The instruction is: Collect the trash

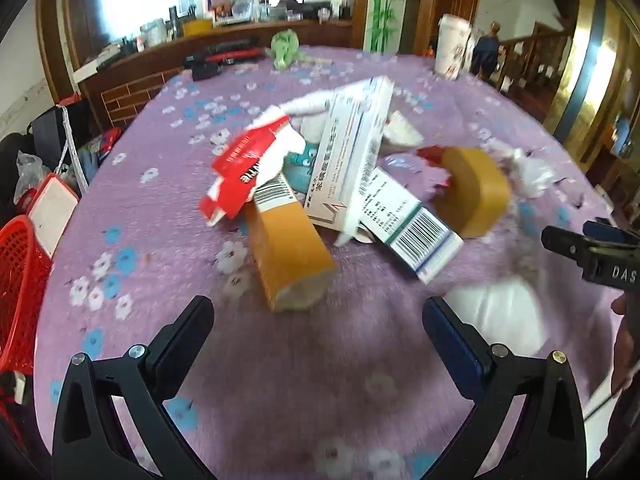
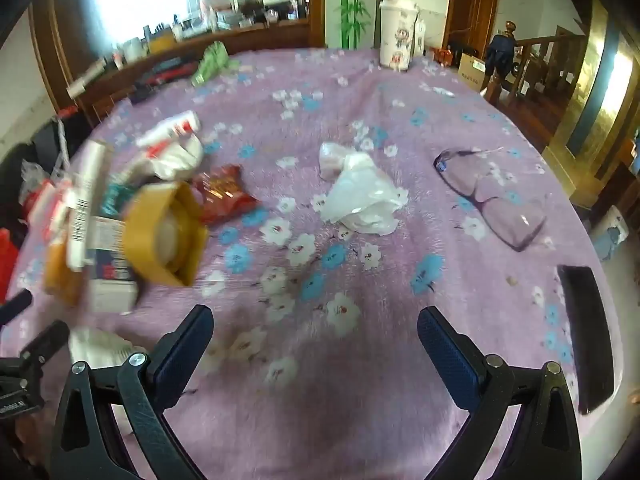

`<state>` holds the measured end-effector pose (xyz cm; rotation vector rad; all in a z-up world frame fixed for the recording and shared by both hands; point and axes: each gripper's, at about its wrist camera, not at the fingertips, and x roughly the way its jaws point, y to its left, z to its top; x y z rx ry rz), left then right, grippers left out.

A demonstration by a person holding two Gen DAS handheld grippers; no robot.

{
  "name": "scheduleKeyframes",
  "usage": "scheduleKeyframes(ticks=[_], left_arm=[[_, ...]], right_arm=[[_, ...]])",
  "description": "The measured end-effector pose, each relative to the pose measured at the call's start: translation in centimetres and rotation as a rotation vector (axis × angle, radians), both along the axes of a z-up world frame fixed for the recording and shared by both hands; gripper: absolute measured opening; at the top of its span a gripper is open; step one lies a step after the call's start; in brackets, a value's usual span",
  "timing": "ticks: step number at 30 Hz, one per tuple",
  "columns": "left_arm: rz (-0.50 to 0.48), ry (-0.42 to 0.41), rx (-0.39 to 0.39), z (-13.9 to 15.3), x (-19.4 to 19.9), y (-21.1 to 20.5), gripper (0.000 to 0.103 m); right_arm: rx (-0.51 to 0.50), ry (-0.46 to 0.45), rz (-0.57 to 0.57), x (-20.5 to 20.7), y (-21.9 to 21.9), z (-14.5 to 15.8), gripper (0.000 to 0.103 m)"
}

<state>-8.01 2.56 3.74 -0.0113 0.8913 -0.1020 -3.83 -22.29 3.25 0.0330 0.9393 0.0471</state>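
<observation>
I am at the start of a pick: both tools hang above the purple flowered tablecloth (image 2: 400, 128) with nothing in hand. My left gripper (image 1: 318, 320) has its jaws spread wide and empty, pointed at the heap of trash just beyond them. Nearest is the orange box (image 1: 288, 248), lying on its side; a torn red-and-white wrapper (image 1: 248, 168) leans over its far end, and white cartons with barcodes (image 1: 352, 152) are stacked to its right. Further right sits a tan roll of tape (image 1: 474, 192). My right gripper (image 2: 316, 330) is equally wide open and empty, over bare cloth; a crumpled white bag (image 2: 360, 196) lies ahead of it, well apart, with a red snack packet (image 2: 224, 196) to its left. A red basket (image 1: 20, 288) stands off the table's left edge, likely the bin. Next I judge the left jaws should drop around the orange box and close.
</observation>
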Motion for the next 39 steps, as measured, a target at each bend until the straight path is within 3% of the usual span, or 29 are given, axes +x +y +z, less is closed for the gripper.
scheduleKeyframes(ticks=[9,15,17,26,39], left_arm=[[0.114,-0.280,0.032,3.1,-7.3,2.1,0.103],[0.210,-0.396,0.038,3.3,-11.3,3.4,0.103],[0.232,-0.436,0.076,3.4,-12.2,3.2,0.103],[0.191,-0.440,0.146,2.9,-13.3,2.6,0.103],[0.184,-0.389,0.142,2.2,-12.3,2.5,0.103]], right_arm=[[0.007,-0.311,0.071,-9.1,2.2,5.5,0.103],[-0.064,-0.437,0.078,-14.2,4.5,5.3,0.103],[-0.066,-0.467,0.071,-15.2,5.1,5.2,0.103],[-0.117,-0.488,0.100,-16.3,6.6,4.5,0.103],[-0.090,-0.388,0.135,-14.8,7.1,2.9,0.103]])
